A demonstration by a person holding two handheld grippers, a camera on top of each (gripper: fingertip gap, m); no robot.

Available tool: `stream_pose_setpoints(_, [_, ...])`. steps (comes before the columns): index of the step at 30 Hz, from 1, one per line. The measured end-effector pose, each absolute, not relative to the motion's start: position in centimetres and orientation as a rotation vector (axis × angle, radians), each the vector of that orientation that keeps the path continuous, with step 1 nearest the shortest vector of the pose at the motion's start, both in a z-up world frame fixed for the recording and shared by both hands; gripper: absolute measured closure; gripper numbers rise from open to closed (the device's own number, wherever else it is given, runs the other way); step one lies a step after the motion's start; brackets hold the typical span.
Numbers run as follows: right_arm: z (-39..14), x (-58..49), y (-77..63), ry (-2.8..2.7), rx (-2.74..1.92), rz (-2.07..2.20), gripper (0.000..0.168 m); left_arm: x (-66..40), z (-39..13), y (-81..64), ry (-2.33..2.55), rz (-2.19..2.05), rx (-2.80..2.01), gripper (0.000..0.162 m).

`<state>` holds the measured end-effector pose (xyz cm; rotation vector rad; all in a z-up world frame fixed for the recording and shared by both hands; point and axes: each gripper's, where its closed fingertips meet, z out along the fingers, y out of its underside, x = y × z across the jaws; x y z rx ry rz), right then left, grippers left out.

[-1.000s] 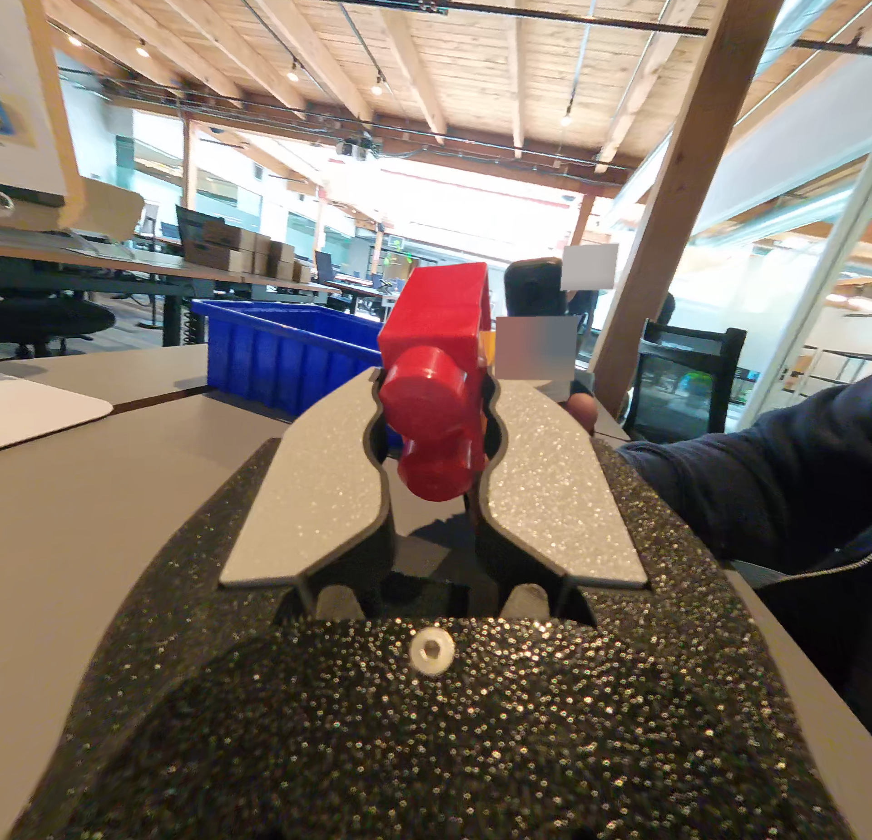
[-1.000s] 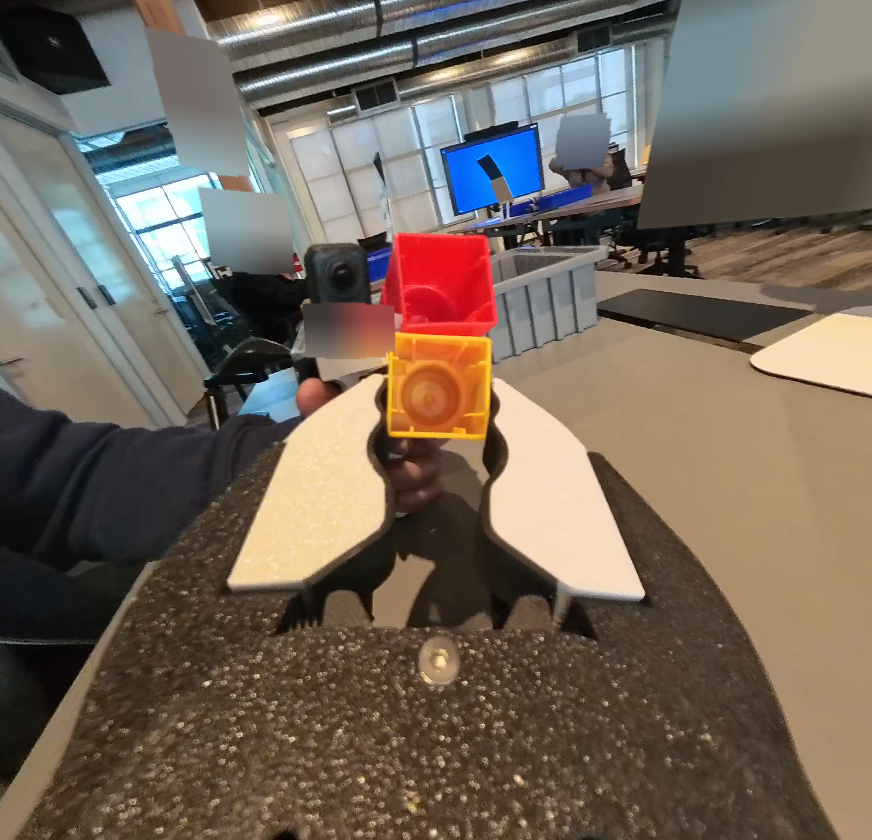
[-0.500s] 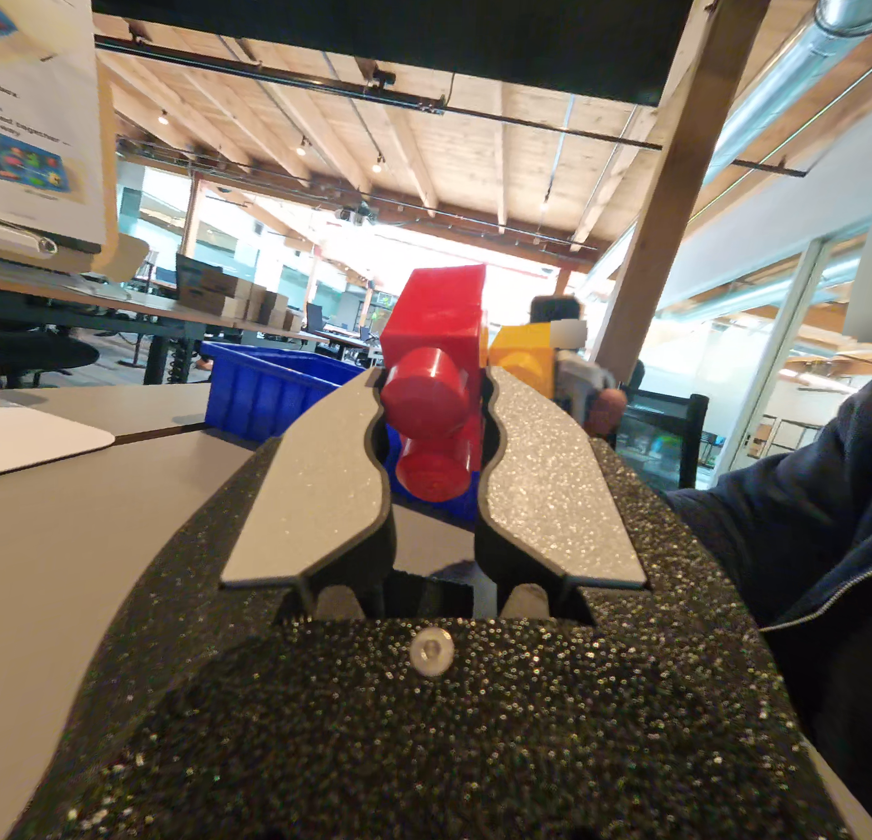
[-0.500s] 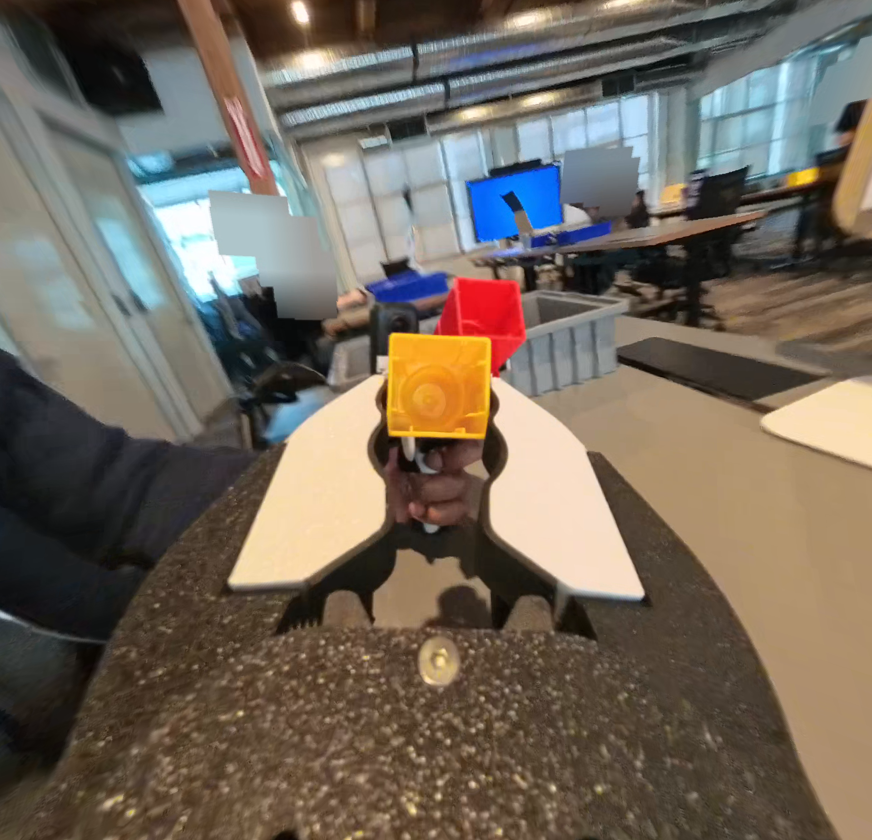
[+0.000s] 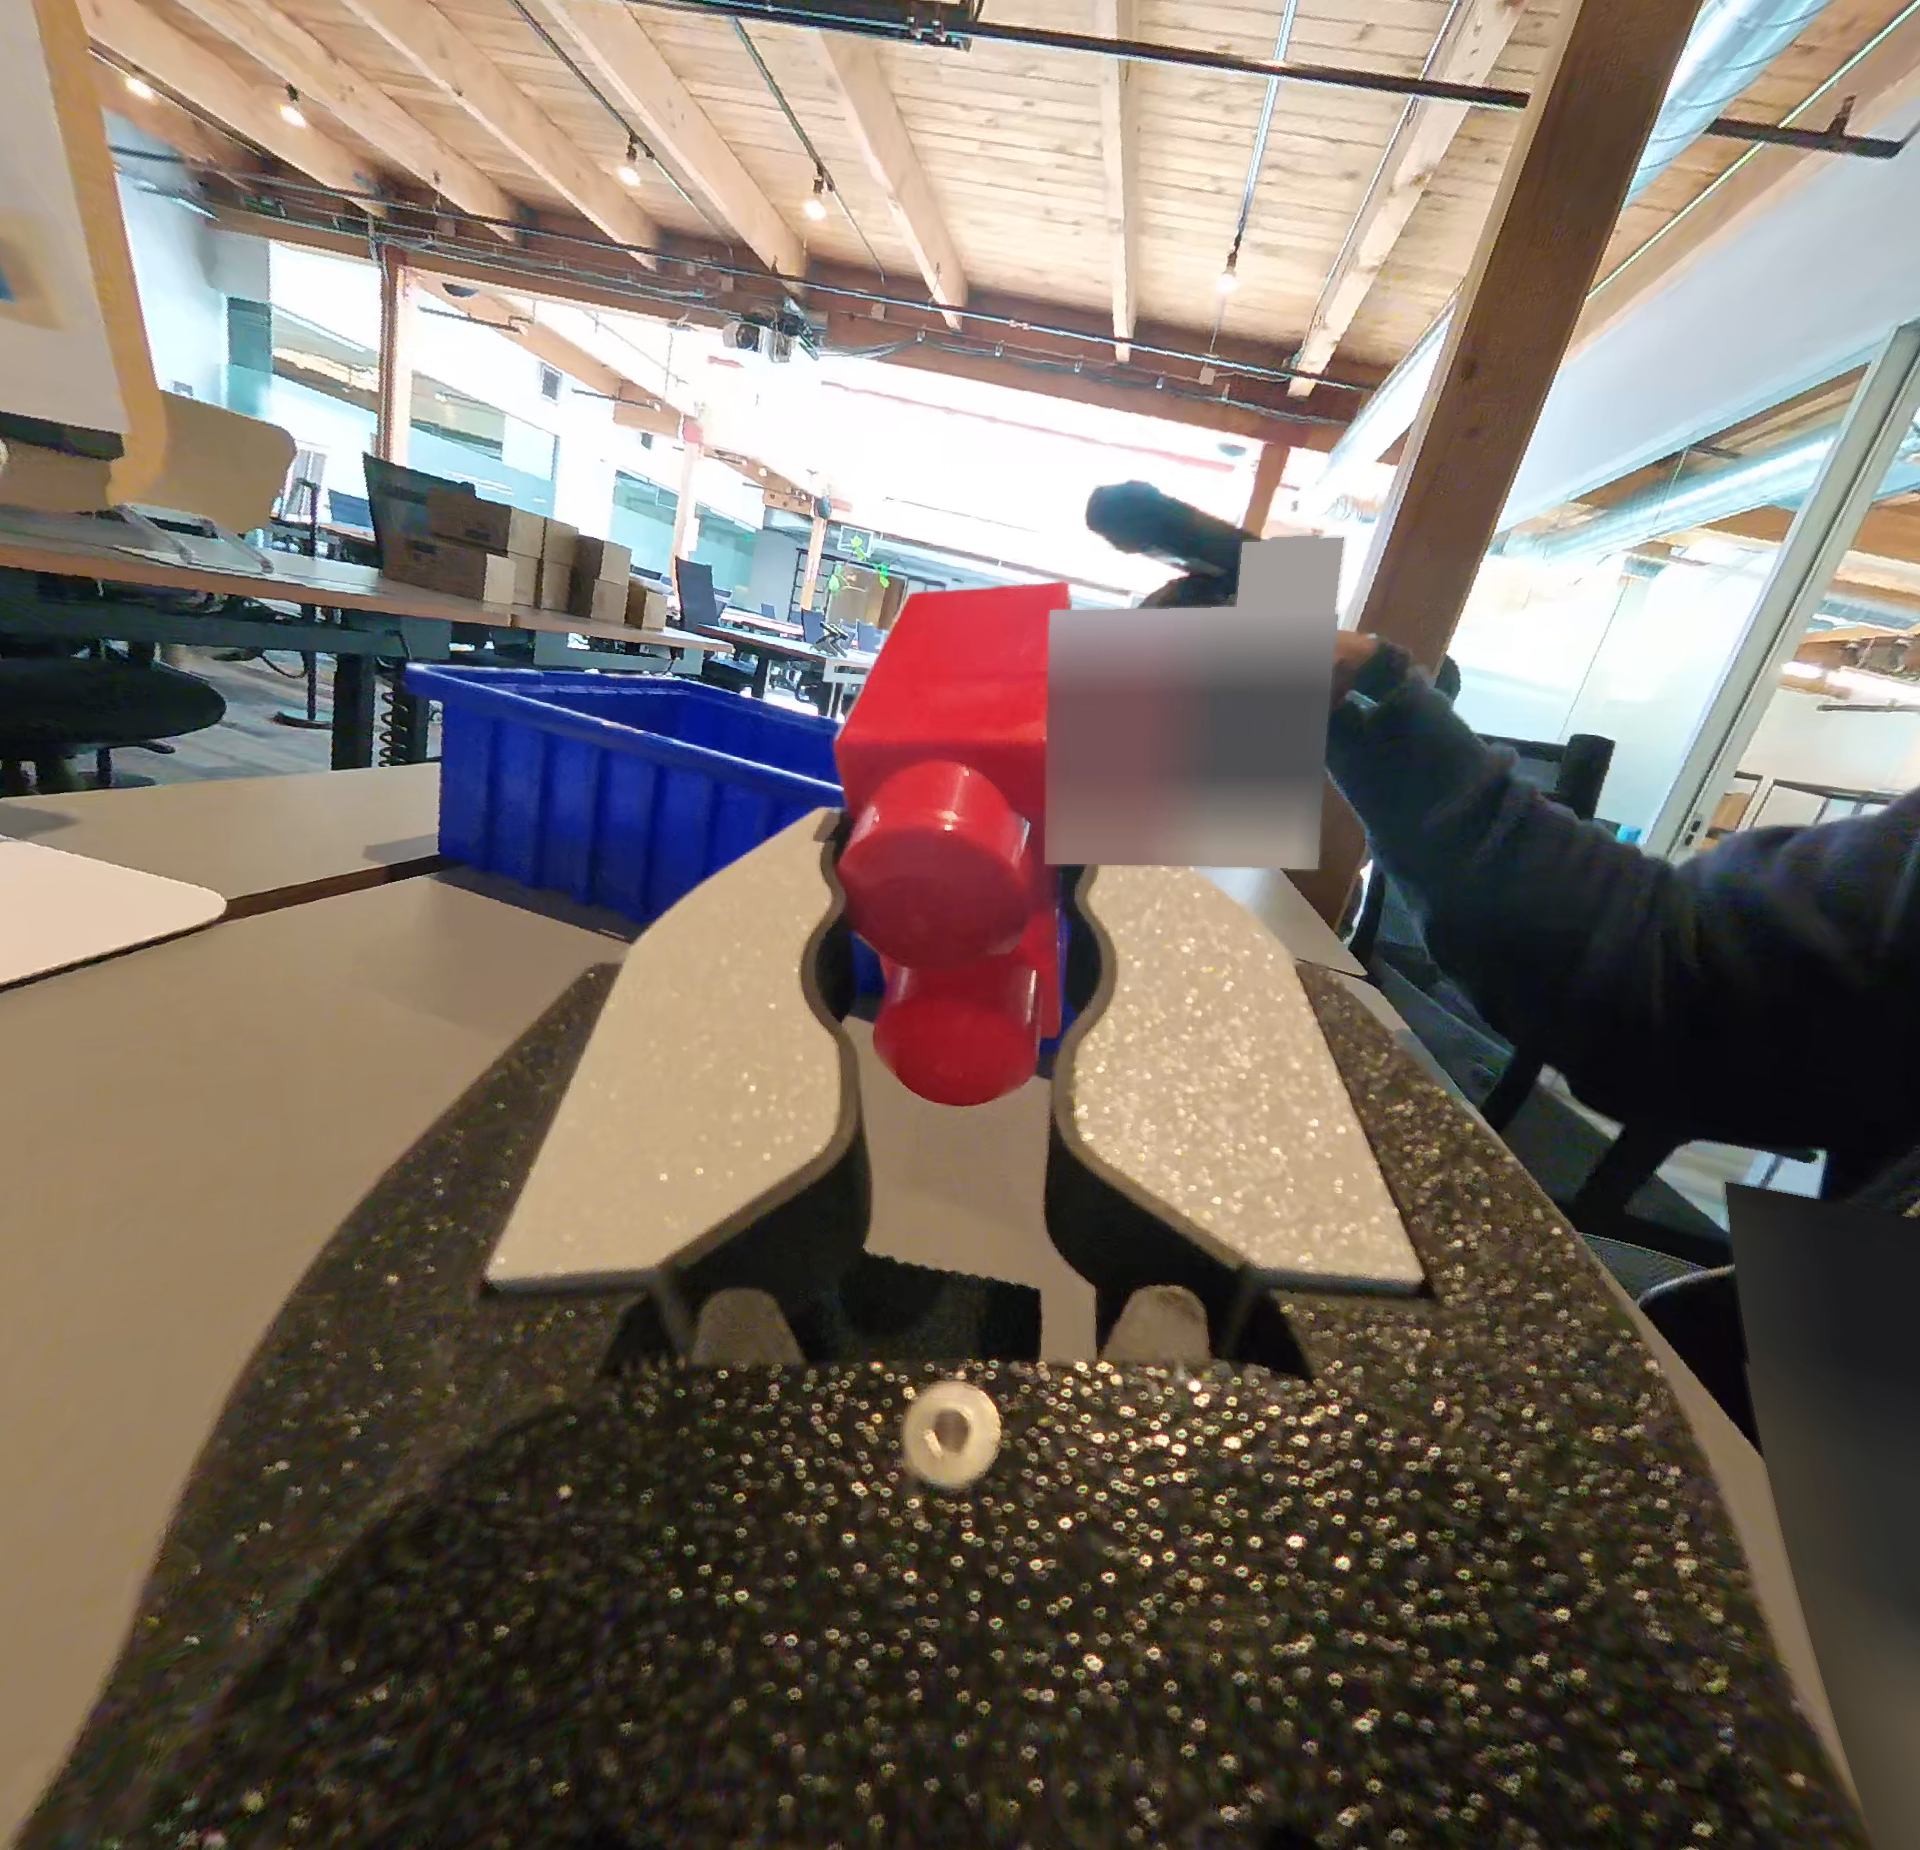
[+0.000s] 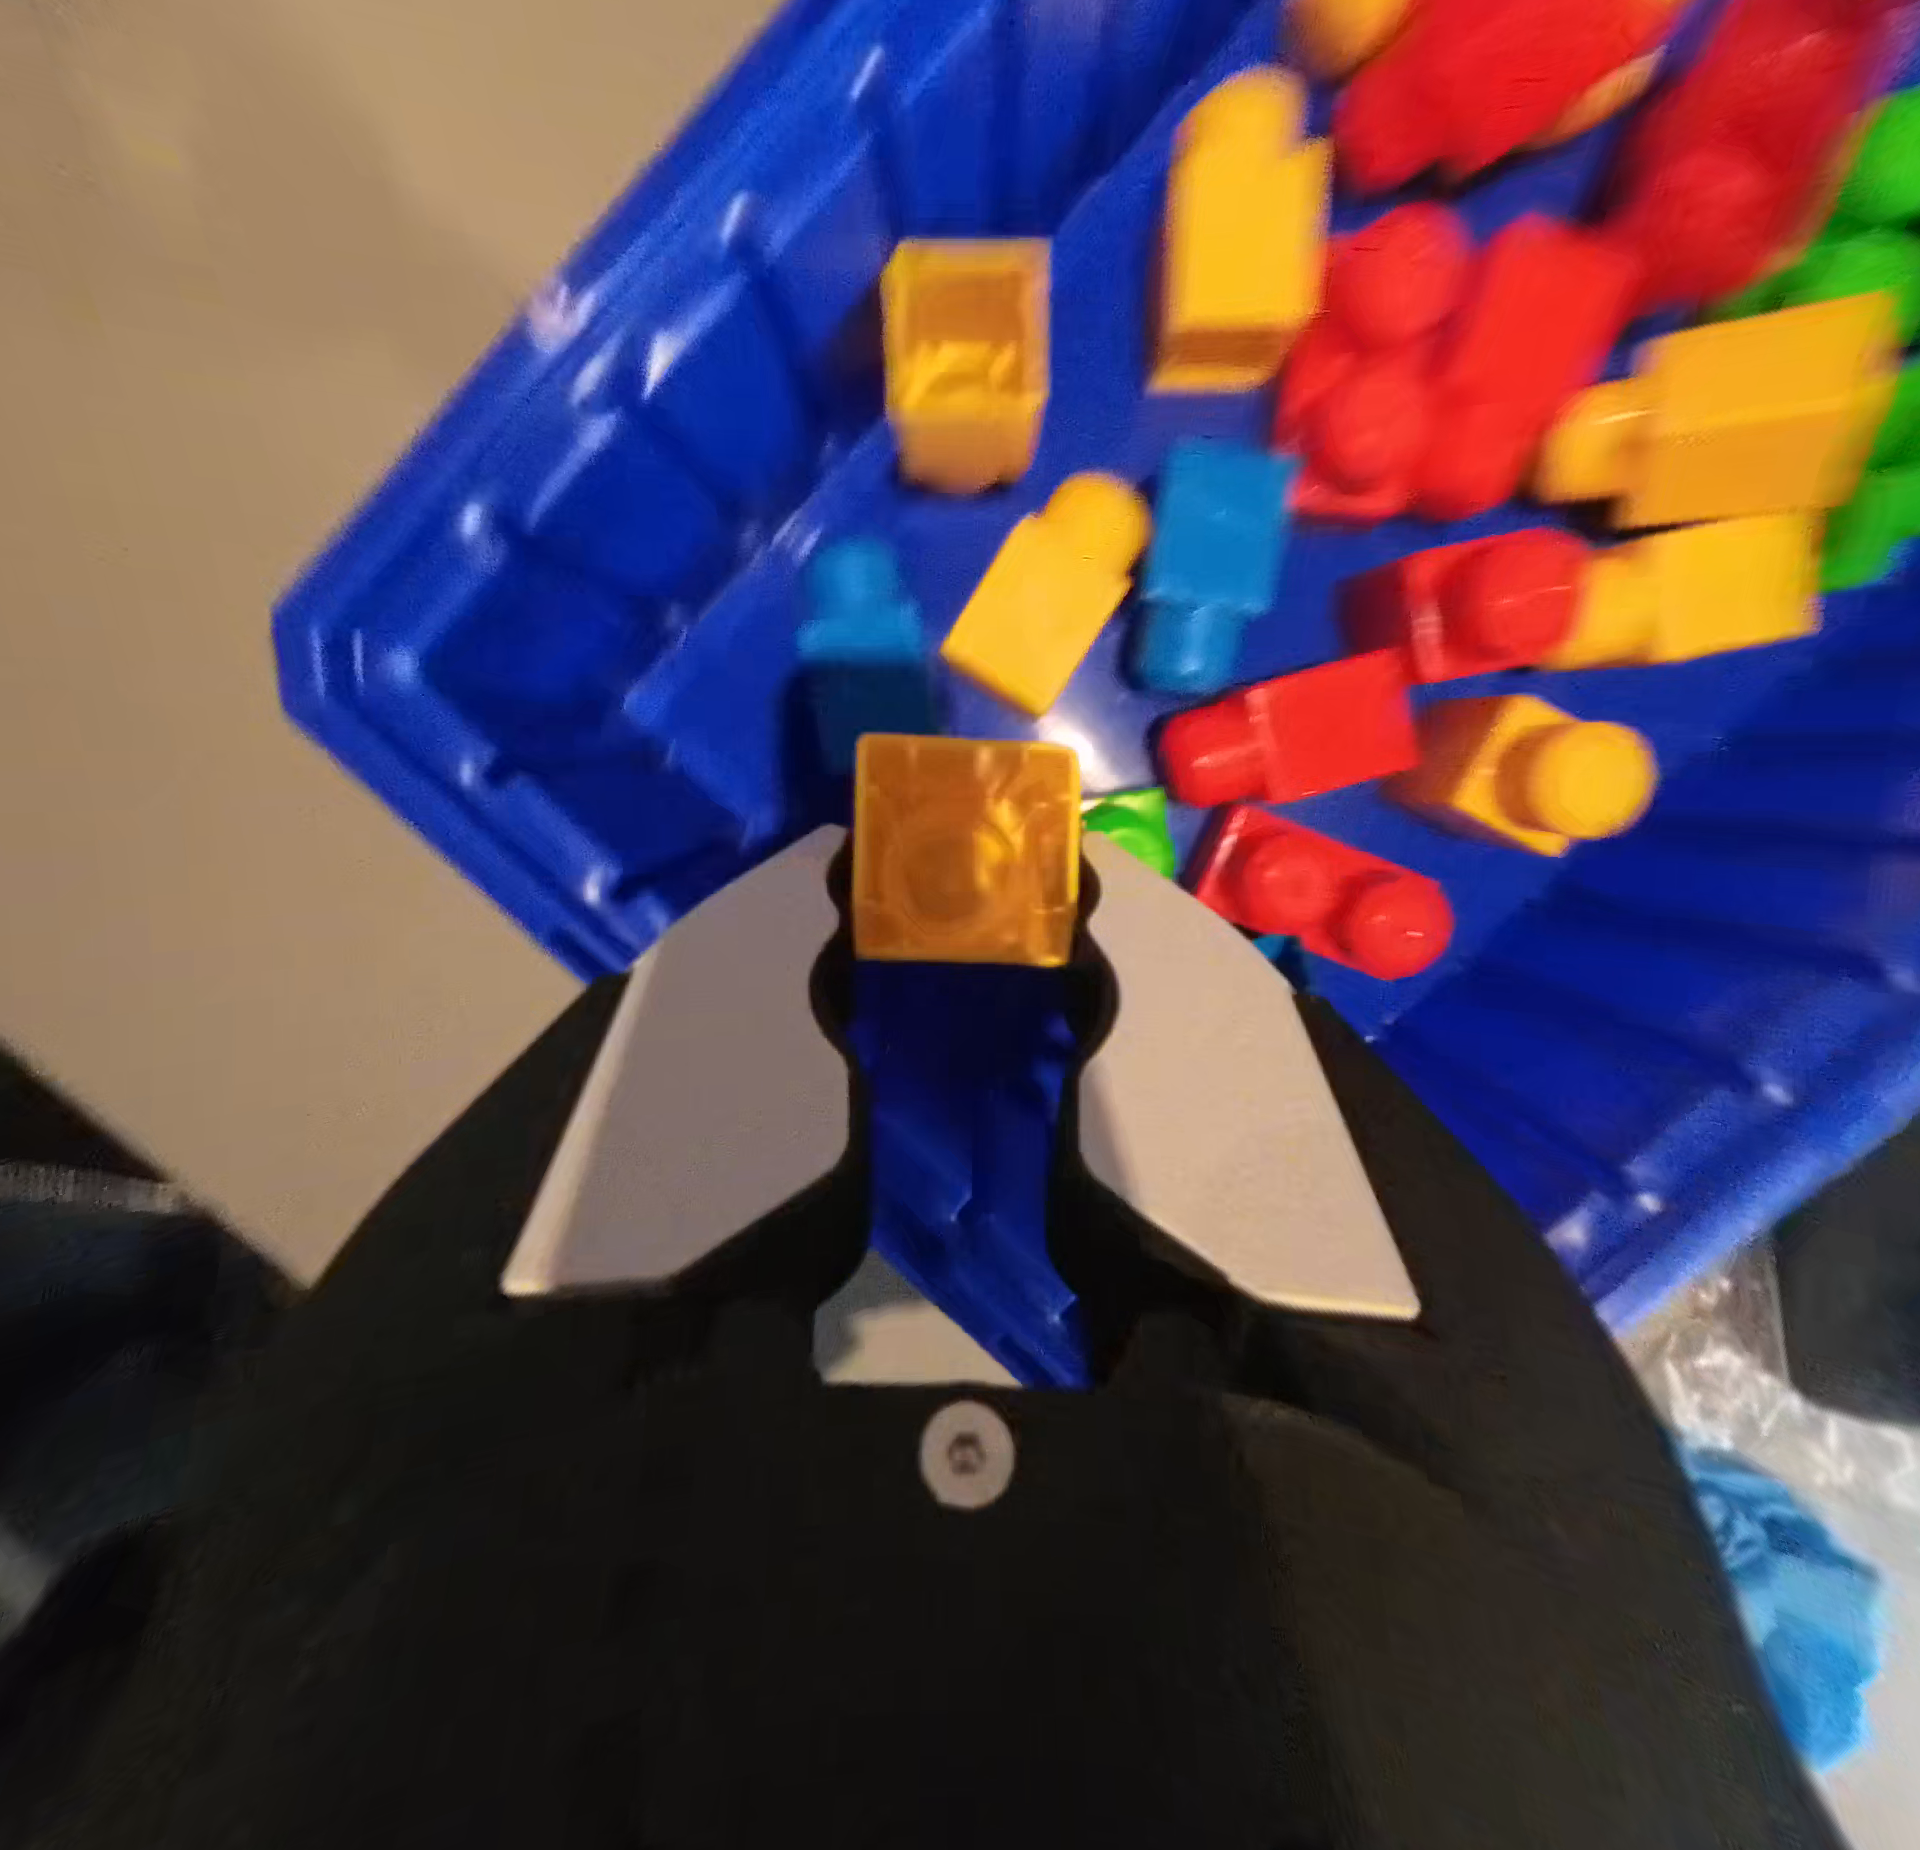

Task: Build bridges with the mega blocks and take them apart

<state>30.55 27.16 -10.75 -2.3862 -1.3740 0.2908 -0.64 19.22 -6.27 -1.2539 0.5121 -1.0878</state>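
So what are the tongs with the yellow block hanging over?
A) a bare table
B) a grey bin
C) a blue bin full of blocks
C: in the right wrist view the right tongs grip the yellow block above the blue bin of loose blocks.

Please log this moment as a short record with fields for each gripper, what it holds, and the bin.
left gripper: shut on red block, above the table
right gripper: shut on yellow block, over the bin
blue bin: holds loose red, yellow, blue and green blocks
image quality: right wrist view blurred
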Motion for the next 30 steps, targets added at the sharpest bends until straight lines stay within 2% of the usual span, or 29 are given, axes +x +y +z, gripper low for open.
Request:
stream_pose_setpoints(5, [-14.8,31.4,24.9,-1.833,-2.561,0.267,0.13,0.0,-7.0,19.0,0.548,-1.082,-1.281,0.126])
stream_pose_setpoints(8, [-15.4,31.3,25.0,-1.936,-2.585,0.273,0.126,-0.2,-7.1,18.9,0.543,-1.088,-1.285,0.126])
stream_pose_setpoints(11, [-14.3,30.0,25.9,-1.917,-2.477,0.221,0.099,-0.3,-7.2,18.9,0.542,-1.078,-1.295,0.126])
stream_pose_setpoints(14, [-11.9,26.7,26.6,-1.845,-2.278,0.195,0.084,-0.2,-7.4,19.2,0.55,-1.043,-1.312,0.126])
stream_pose_setpoints(16, [-9.2,21.7,25.8,-1.786,-2.043,0.294,0.082,-0.1,-7.6,19.3,0.566,-0.997,-1.326,0.126])
stream_pose_setpoints(20, [-4.5,9.3,20.3,-1.638,-1.619,0.701,0.087,0.3,-8.3,19.2,0.657,-0.891,-1.344,0.126])
stream_pose_setpoints(25, [-5.9,1.6,17.5,-1.59,-1.543,0.965,0.087,0.7,-8.8,18.1,0.789,-0.831,-1.326,0.126])
stream_pose_setpoints(28, [-7.2,0.7,17.3,-1.597,-1.564,1.025,0.101,1.0,-8.8,17.5,0.839,-0.849,-1.318,0.126])
stream_pose_setpoints(30, [-7.2,0.7,17.4,-1.57,-1.541,1.055,0.128,1.2,-9.0,17.2,0.861,-0.869,-1.326,0.126])
